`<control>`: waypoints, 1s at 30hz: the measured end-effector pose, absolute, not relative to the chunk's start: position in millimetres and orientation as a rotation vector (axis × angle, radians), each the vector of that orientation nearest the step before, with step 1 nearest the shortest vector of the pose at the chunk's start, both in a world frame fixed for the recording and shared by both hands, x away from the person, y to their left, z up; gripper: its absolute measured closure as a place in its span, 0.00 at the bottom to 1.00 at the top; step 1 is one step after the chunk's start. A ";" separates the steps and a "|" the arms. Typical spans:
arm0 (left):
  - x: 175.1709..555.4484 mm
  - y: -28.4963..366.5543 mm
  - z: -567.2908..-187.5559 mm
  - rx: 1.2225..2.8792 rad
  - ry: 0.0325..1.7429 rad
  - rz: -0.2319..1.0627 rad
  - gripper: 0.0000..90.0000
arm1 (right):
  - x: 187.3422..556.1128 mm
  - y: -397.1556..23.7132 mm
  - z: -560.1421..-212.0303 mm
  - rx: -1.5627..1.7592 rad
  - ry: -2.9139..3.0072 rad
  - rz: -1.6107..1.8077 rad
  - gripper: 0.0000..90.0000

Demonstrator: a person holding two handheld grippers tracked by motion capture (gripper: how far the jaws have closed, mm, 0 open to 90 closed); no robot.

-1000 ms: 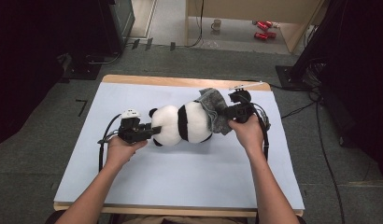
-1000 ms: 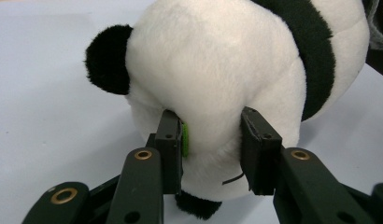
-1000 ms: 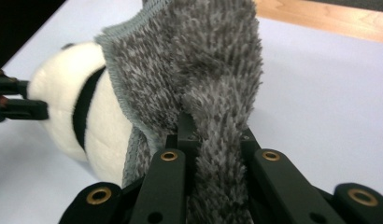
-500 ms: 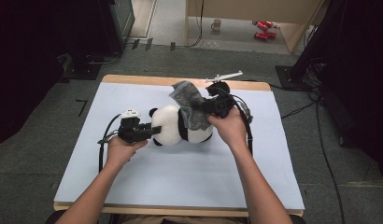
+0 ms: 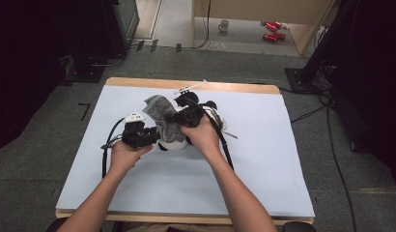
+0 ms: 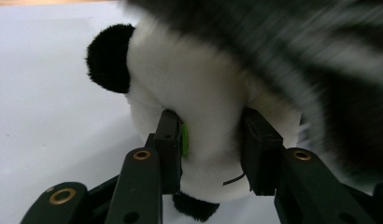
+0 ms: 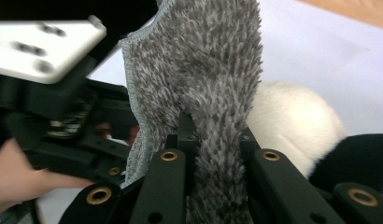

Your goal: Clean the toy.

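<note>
Left gripper [image 6: 210, 140] clamps panda [image 6: 199, 107] head; right gripper [image 7: 213, 140], pinching grey cloth [image 7: 203, 60], mid-drape. Next probably lay it over the panda.

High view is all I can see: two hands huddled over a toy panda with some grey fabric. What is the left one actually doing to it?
Observer: The left tongs pinch the panda by its white head, close to a black ear; the plush bulges between the pads.
Operator: And the grey stuff, is it lying loose?
Observer: No. The right tongs are shut on the grey cloth, a shaggy piece with a stitched edge, held up beside the panda's white fur.
</note>
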State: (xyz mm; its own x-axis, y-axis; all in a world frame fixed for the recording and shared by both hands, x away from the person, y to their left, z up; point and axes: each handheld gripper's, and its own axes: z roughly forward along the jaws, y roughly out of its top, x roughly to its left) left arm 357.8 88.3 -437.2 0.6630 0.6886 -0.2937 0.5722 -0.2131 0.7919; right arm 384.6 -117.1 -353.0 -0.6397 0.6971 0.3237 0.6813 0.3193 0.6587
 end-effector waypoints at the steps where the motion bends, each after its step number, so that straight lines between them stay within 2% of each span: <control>1: 357.5 88.1 -436.8 1.896 0.988 0.153 0.71 | 386.2 -114.6 -357.3 1.329 2.540 1.223 0.89; 7: 357.8 86.8 -437.8 1.915 0.988 0.151 0.71 | 390.9 -121.6 -374.4 1.357 2.533 1.185 0.89; 15: 360.8 89.4 -440.3 1.915 1.008 0.133 0.71 | 389.6 -149.6 -371.3 1.396 2.491 1.099 0.89; 30: 360.5 89.3 -440.2 1.907 0.990 0.134 0.70 | 383.3 -206.8 -361.8 1.475 2.404 1.146 0.89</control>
State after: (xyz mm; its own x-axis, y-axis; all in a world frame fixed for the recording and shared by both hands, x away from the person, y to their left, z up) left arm 360.5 89.3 -440.2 0.6663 0.6832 -0.2988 0.5794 -0.2221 0.7842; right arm 383.3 -206.8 -361.8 -0.5271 0.7998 0.2873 0.7268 0.2490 0.6401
